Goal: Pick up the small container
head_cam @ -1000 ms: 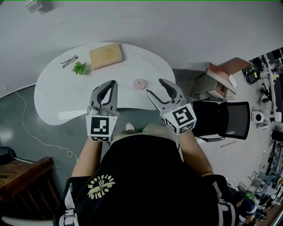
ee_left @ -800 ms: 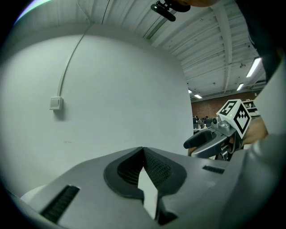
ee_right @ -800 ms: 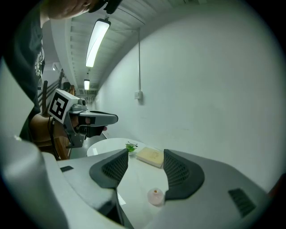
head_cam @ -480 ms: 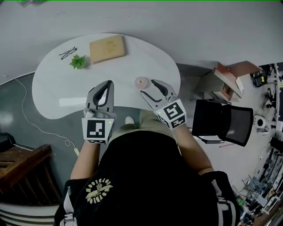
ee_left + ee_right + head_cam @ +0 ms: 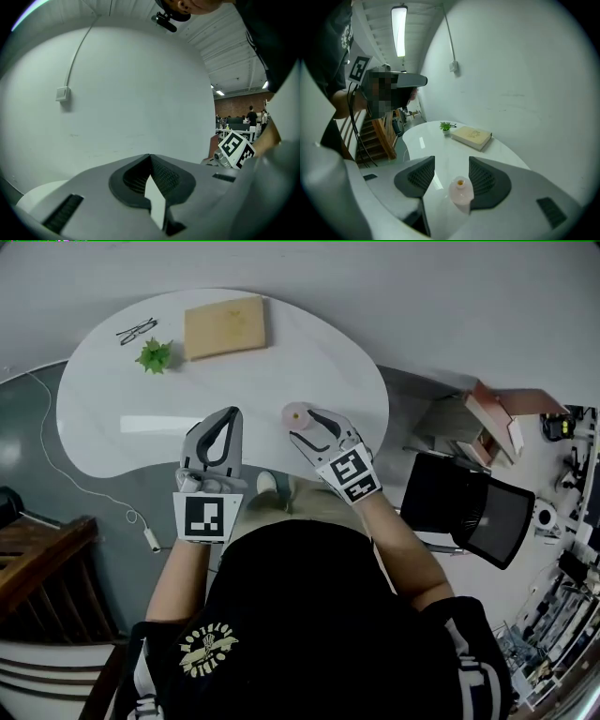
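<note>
1. We see the small container [image 5: 296, 413] as a pale pink, rounded pot with an orange spot at the centre of its top.
2. It stands upright on the white table [image 5: 112, 418], near the edge closest to the person.
3. It sits between the parted jaws of the right gripper [image 5: 302, 425]; we cannot tell whether it touches them.
</note>
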`<state>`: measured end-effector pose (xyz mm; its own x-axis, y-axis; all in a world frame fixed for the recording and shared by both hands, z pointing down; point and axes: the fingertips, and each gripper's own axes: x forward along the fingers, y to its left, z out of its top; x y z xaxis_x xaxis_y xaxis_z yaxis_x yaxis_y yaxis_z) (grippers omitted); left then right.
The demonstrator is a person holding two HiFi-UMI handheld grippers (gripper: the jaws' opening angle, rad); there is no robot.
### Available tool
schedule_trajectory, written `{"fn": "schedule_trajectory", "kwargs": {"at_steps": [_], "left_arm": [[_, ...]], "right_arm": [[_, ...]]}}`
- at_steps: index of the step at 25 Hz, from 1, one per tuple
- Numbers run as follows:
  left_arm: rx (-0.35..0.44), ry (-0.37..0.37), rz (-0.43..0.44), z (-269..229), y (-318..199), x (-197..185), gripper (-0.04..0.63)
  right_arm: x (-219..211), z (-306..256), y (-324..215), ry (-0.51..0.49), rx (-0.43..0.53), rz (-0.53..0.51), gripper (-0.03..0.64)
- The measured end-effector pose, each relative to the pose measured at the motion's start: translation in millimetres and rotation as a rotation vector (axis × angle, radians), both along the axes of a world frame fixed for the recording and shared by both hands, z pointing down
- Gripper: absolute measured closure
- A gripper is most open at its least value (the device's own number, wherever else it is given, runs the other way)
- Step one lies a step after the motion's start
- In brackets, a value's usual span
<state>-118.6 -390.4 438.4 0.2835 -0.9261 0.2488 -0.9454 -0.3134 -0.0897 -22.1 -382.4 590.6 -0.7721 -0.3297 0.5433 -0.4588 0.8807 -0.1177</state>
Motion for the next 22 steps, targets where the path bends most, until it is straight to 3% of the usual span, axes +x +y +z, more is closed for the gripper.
{"fn": "schedule_trajectory", "kwargs": {"at_steps": [8,14,17,22], "left_arm": [[-0.060,-0.010,-0.032,35,-11,0,0.575],[-0.118,-0.007,-0.035,61,-11,1,0.575],[-0.134,0.003,-0.034,72,-12,2,0.575],[-0.140,-0.002,-0.018,74,-11,7,0.575]], "right_arm": [[-15,64,-8,0.092,-0.001,-0.109,0.408],[-18,85,-11,0.119,0.023,-0.110,0.424],[-17,90,-15,0.131,0.068,-0.089,0.472],[-18,91,-16,0.109,0.103,-0.071,0.472]]}}
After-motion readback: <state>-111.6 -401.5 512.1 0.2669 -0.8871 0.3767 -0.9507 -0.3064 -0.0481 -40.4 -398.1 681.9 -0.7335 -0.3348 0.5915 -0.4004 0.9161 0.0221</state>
